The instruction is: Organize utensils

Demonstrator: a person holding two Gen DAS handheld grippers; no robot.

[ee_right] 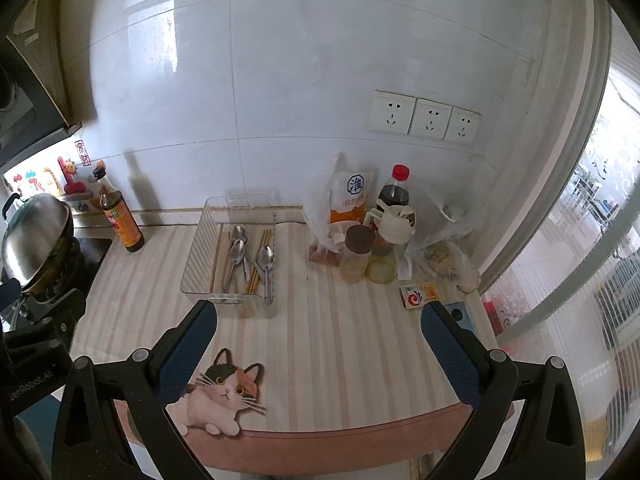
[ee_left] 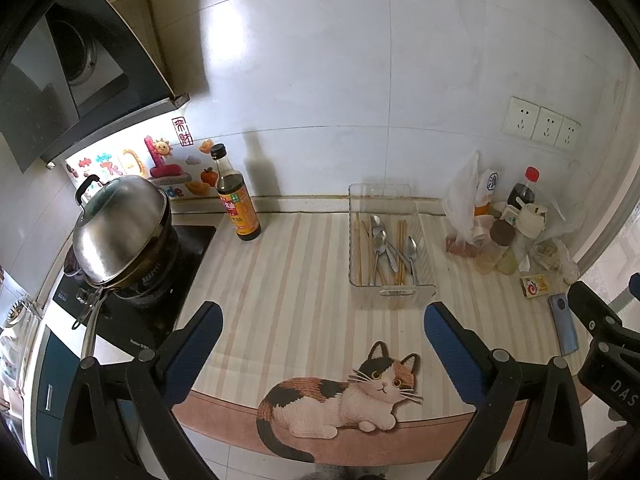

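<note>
A clear plastic tray (ee_left: 362,280) (ee_right: 192,280) stands on the striped mat near the wall. Inside lie three metal spoons (ee_left: 381,242) (ee_right: 266,260) and several wooden chopsticks (ee_left: 401,240) (ee_right: 218,252), all mixed lengthwise. My left gripper (ee_left: 322,320) is open and empty, held above the mat in front of the tray. My right gripper (ee_right: 320,320) is open and empty, also above the mat, to the right of the tray's near end.
A steel-lidded pan (ee_left: 120,228) sits on a black cooktop at left. A dark sauce bottle (ee_left: 236,200) (ee_right: 120,216) stands by the wall. Jars, bottles and bags (ee_right: 380,232) crowd the right corner, with a small box (ee_right: 420,294) and a phone (ee_left: 564,322). A cat-print mat edge (ee_left: 360,392) lies nearest.
</note>
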